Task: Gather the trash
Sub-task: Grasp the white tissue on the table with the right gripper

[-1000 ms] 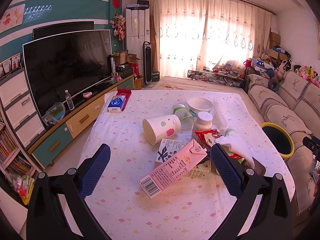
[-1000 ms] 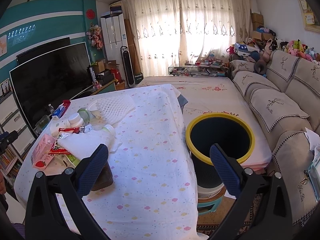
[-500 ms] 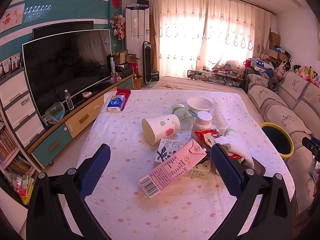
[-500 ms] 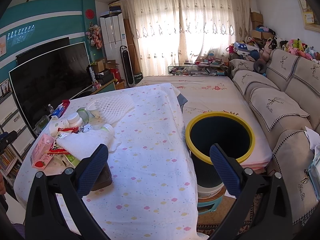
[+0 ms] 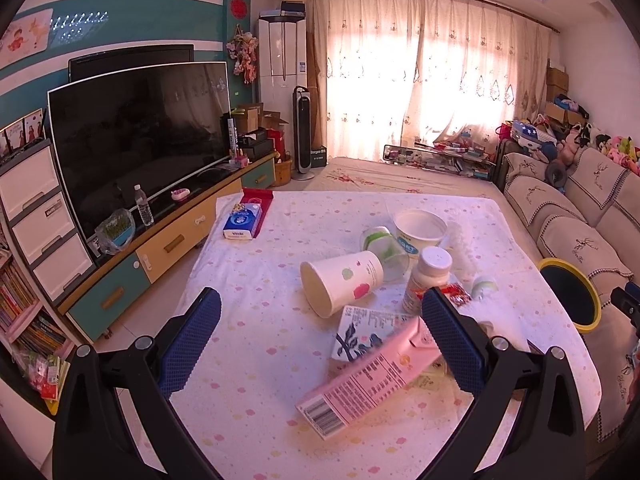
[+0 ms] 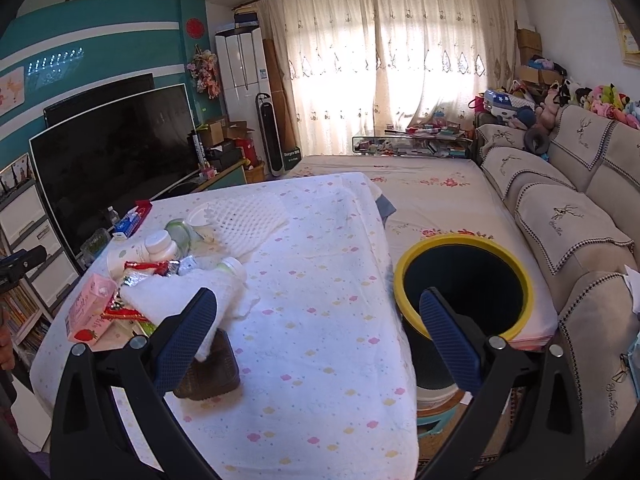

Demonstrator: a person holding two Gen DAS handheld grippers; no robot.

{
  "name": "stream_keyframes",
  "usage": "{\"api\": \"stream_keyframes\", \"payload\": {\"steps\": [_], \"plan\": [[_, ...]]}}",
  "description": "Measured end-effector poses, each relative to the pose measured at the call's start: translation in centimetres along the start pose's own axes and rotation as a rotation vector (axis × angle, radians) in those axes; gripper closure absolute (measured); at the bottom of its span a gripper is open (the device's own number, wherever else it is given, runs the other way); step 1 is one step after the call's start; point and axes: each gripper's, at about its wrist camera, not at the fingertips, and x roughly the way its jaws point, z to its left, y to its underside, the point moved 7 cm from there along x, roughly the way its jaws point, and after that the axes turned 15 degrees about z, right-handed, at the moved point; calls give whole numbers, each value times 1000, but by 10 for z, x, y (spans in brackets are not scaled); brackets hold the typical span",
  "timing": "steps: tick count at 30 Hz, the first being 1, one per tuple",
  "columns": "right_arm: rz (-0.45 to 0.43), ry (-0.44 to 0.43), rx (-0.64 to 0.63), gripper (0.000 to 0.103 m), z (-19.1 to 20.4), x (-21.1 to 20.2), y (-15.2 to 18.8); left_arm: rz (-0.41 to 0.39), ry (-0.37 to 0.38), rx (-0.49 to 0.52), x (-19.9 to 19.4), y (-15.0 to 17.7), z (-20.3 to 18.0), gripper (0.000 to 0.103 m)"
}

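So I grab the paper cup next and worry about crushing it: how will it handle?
The paper cup lies on its side, so a nudge would probably roll it. It looks empty, so likely light. Its thin open rim would probably buckle under a hard squeeze.

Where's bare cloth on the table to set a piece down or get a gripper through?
Free: the strip between the tissue pack and paper cup, and between the towel and bin. Crowded: the pile around the pink carton and bottle.

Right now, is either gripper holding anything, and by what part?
Nothing is held. The left gripper and right gripper are both open and empty.
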Motion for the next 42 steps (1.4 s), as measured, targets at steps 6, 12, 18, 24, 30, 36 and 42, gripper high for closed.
{"api": "stream_keyframes", "payload": {"steps": [6, 12, 18, 24, 30, 36, 42], "plan": [[87, -100, -65, 39, 32, 38, -19, -30, 7, -38, 9, -24, 11, 4], [153, -219, -286, 41, 99, 53, 10, 3, 16, -23, 27, -26, 10, 4], [175, -223, -386, 41, 125, 55, 24, 16, 30, -19, 36, -26, 5, 4], [239, -181, -414, 54, 121, 71, 34, 15, 35, -2, 32, -20, -1, 4], [279, -170, -436, 84, 121, 83, 41, 10, 37, -1, 28, -17, -3, 4], [182, -224, -385, 99, 112, 56, 18, 4, 31, 0, 22, -17, -4, 4], [110, -238, -306, 99, 96, 41, -19, 6, 33, 15, 18, -18, -9, 4]]}}
